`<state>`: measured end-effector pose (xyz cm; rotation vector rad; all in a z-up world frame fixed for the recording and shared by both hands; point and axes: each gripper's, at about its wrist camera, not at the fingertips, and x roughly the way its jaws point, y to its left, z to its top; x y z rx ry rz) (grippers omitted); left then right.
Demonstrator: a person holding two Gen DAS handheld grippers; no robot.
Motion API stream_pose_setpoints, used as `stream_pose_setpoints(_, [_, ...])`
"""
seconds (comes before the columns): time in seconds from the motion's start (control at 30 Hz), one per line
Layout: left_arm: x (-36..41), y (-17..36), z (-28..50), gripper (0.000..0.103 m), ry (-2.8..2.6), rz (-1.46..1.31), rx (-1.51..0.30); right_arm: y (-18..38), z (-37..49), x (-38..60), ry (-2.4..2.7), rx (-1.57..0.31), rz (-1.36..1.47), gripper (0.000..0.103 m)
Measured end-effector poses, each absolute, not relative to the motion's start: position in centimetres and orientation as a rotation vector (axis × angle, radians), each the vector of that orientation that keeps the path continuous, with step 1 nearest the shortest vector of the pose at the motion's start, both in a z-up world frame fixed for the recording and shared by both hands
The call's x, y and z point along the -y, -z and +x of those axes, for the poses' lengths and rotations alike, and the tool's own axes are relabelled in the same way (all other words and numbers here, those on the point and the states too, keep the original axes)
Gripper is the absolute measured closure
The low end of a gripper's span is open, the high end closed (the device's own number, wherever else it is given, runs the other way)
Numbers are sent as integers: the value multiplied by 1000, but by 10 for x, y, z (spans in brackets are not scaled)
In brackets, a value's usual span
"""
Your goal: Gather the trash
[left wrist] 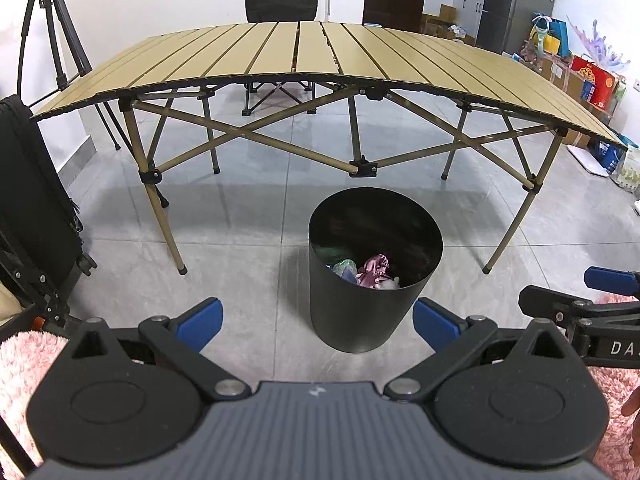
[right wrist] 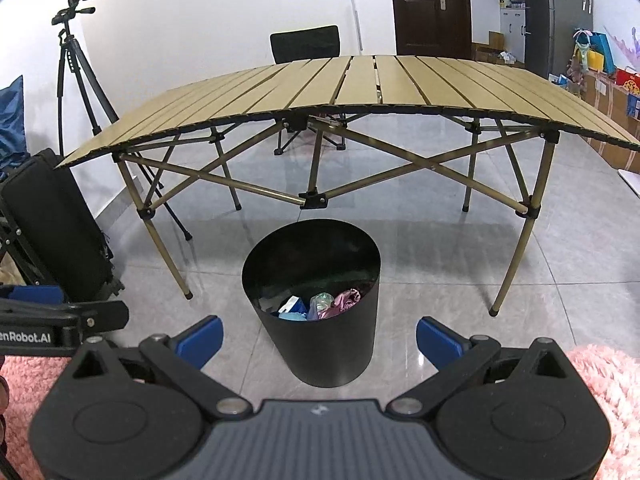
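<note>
1. A room in a home, used as a makeshift recording spot: grey glossy floor tiles, plain white walls, a dark wooden door.
2. Folding camping table mid-room, folding chair behind it.
3. Gift bags and cardboard boxes piled along one wall.
4. Camera tripod standing by the wall.

Open floor surrounds the bin at twelve o'clock. Table legs stand behind it; a black case blocks nine o'clock.
</note>
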<state>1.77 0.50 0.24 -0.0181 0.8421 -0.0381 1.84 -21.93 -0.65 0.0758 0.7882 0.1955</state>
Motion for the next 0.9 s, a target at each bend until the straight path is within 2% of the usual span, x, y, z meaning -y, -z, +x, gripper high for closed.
stream_pose_setpoints(0.9, [-5, -5, 16, 0, 45, -17, -829, 2, 17, 216, -195, -780, 68, 0])
